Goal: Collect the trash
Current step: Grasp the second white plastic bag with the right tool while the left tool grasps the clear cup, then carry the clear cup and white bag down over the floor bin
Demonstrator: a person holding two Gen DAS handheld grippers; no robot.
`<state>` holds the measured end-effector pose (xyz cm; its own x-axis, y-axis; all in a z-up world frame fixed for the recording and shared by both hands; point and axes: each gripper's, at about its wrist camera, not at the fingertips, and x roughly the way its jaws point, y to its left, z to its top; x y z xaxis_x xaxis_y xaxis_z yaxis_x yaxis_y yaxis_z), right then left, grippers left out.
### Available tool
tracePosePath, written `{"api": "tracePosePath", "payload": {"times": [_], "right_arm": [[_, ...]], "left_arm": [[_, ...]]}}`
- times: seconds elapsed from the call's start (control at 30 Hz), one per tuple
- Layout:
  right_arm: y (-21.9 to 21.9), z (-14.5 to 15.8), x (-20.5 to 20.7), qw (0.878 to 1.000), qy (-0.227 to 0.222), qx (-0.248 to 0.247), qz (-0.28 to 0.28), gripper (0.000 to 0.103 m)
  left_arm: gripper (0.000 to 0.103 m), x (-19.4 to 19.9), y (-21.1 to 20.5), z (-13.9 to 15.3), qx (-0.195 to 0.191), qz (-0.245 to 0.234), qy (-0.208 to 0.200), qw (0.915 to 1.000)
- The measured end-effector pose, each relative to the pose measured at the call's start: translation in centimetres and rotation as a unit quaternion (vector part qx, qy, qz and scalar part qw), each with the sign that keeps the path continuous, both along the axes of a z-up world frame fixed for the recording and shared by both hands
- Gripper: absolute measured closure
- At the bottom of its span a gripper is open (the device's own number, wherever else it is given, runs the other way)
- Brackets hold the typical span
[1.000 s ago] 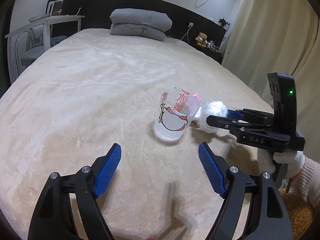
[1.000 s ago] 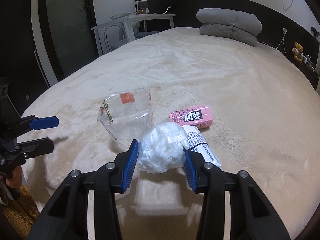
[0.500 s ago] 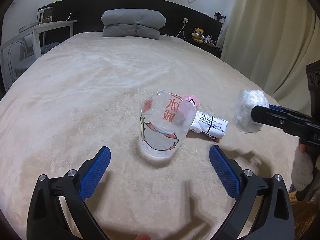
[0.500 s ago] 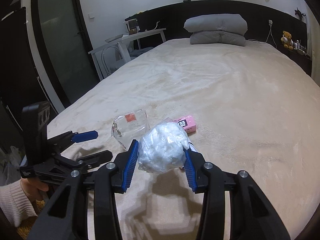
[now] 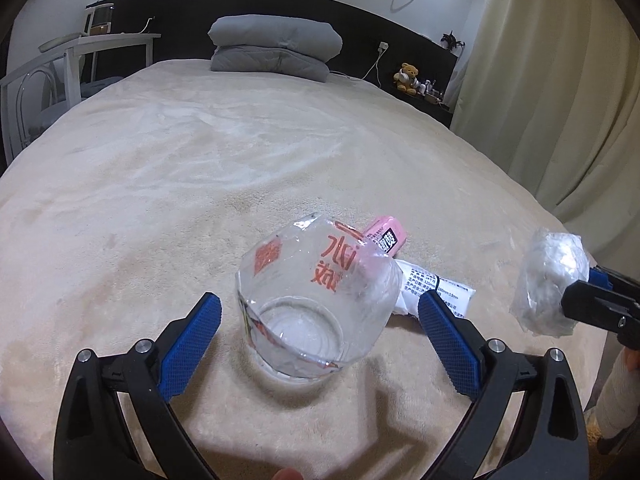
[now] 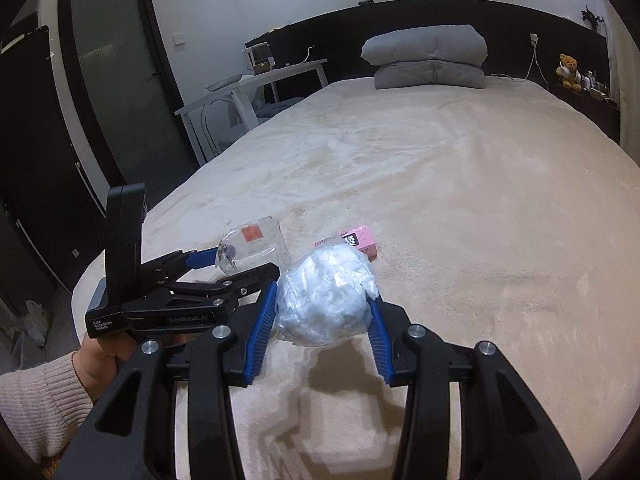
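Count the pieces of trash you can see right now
4: a clear plastic cup between the open left gripper fingers, a pink packet behind it, a white wrapper beside it, a crumpled plastic ball held by the right gripper.

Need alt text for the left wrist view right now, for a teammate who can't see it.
The open left tongs straddle a crumpled clear plastic cup standing on the beige bed, pads not touching it. Behind lie a pink packet and a white wrapper; at right, the right tongs hold a plastic wad.
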<state>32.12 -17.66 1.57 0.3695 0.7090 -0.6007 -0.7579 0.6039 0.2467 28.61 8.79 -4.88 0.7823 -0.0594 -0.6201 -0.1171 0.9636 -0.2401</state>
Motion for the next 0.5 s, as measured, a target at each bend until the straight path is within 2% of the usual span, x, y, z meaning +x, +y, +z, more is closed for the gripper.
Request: {"api": "tracePosePath", "payload": {"times": [0.03,0.07,0.1,0.13,0.27,0.5], "right_arm": [[-0.1,-0.1,0.0,1.0,0.004,0.001,0.0,0.059],[-0.3,-0.2,0.0,1.0,0.008,0.002,-0.001,0.059],[-0.5,-0.4,0.0,1.0,0.012,0.002,-0.003,0.059],[-0.7,-0.5,-0.1,1.0,0.019,0.004,-0.004,0.059],[-1.4,-0.4,-0.9,0.999,0.032,0.015,-0.005,0.059],[-2.6,-1.0,-1.5,0.999,0.045,0.01,-0.018,0.059]], "left_arm": [[0.007,0.3,0.0,-0.1,0.0,0.001,0.0,1.0],[0.012,0.7,0.0,-0.2,0.002,0.001,0.003,1.0],[0.019,0.9,0.0,-0.3,0.002,0.002,0.007,1.0],[0.031,1.1,0.0,-0.4,0.003,0.005,0.014,0.9999],[0.031,0.5,-0.3,-0.1,0.01,0.006,0.016,0.9998],[0.031,-1.6,-1.3,1.7,-0.009,0.012,-0.006,0.9999]]}}
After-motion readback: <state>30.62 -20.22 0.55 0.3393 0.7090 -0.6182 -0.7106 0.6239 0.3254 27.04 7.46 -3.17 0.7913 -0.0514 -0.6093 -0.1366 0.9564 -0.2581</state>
